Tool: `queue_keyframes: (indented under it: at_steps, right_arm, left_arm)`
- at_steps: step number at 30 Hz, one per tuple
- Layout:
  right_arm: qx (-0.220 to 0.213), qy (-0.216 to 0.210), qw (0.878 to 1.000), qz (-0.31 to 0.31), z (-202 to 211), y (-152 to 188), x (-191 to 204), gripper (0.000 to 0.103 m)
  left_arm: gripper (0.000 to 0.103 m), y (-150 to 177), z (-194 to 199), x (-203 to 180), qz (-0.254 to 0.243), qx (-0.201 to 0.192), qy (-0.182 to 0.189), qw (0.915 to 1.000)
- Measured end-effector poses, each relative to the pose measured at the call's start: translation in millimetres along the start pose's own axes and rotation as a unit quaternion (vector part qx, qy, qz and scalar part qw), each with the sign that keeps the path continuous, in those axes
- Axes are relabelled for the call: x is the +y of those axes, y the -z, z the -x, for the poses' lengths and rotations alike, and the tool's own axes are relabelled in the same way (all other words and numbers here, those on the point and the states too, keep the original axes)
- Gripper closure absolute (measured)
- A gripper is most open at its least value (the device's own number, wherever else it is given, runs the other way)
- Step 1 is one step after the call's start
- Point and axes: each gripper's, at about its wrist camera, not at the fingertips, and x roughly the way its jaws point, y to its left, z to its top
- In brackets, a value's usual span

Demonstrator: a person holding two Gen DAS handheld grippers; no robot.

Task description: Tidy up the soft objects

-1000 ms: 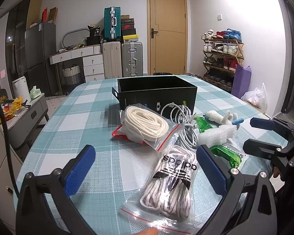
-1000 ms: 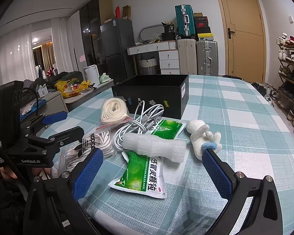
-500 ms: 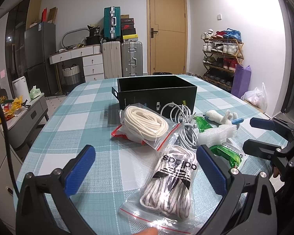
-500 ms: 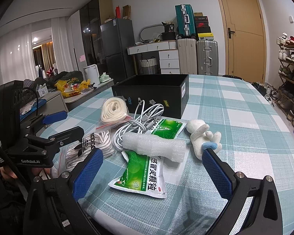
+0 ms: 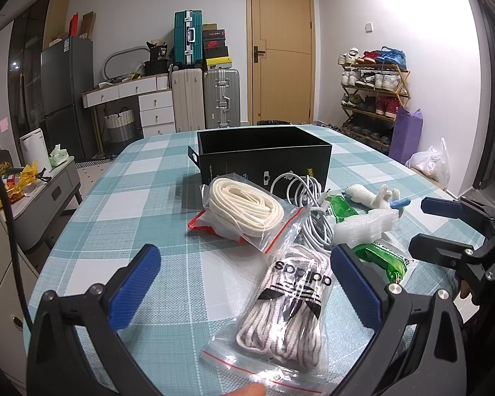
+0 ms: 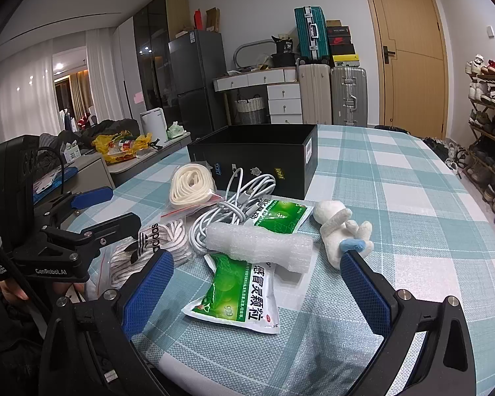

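Nothing on the table has shifted over the last second; both tools hang where they were, so I'd say the sorting has not begun. Nearest me, the left gripper (image 5: 244, 283) hovers with its blue fingers spread wide and empty, straddling the near end of the bagged striped laces (image 5: 287, 310), which lie flat on the checked tablecloth (image 5: 122, 204). The right gripper (image 6: 257, 285) is likewise agape and carrying nothing, poised above the green sachet (image 6: 241, 293) that lies closest to it. Resting across that sachet is a roll of bubble wrap (image 6: 259, 244), and just beside it, toward the right finger, lies a small white plush toy (image 6: 341, 227). A little further in, a tangle of white cable (image 6: 237, 204) sits against a second bag holding a cream coil of flat lace (image 5: 244, 208). Beyond the whole heap stands the open black box (image 5: 264, 155), and I see nothing in the part of its interior that shows; that looks to me like the place everything is meant to go. With every soft thing outside it and both tools idle, I reckon the first pick is what comes next, the laces or the sachet being handiest.
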Motion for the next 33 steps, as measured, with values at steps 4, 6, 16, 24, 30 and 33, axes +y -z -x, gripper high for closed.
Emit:
queue_keyframes:
  at_steps: [4, 6, 16, 24, 30, 33]
  right_arm:
    - [0.000, 0.002, 1.000, 0.001, -0.5, 0.6, 0.0, 0.000]
    - [0.000, 0.004, 1.000, 0.002, -0.2, 0.7, 0.2, 0.000]
    - [0.004, -0.008, 1.000, -0.001, 4.0, -4.3, 2.9, 0.001]
    - [0.059, -0.023, 0.998, -0.024, -13.5, -0.2, 1.0, 0.001]
    - [0.092, -0.024, 0.995, -0.010, -28.1, 6.0, 5.9, 0.010]
    - [0.105, -0.021, 0.994, 0.004, -33.9, 8.9, 11.4, 0.014]
  left_arm:
    - [0.000, -0.1, 0.2, 0.1, -0.001, 0.000, -0.001, 1.0000]
    - [0.000, -0.1, -0.1, 0.2, 0.000, 0.000, 0.000, 1.0000]
    - [0.000, -3.6, 3.7, 2.0, -0.004, -0.001, 0.006, 1.0000]
    - [0.000, -1.0, -2.1, -1.1, -0.016, 0.021, 0.021, 0.9994]
    - [0.000, 3.1, -10.6, -4.0, -0.028, 0.046, 0.035, 0.9979]
    - [0.001, 7.1, -14.4, -8.7, -0.043, 0.059, 0.040, 0.9966]
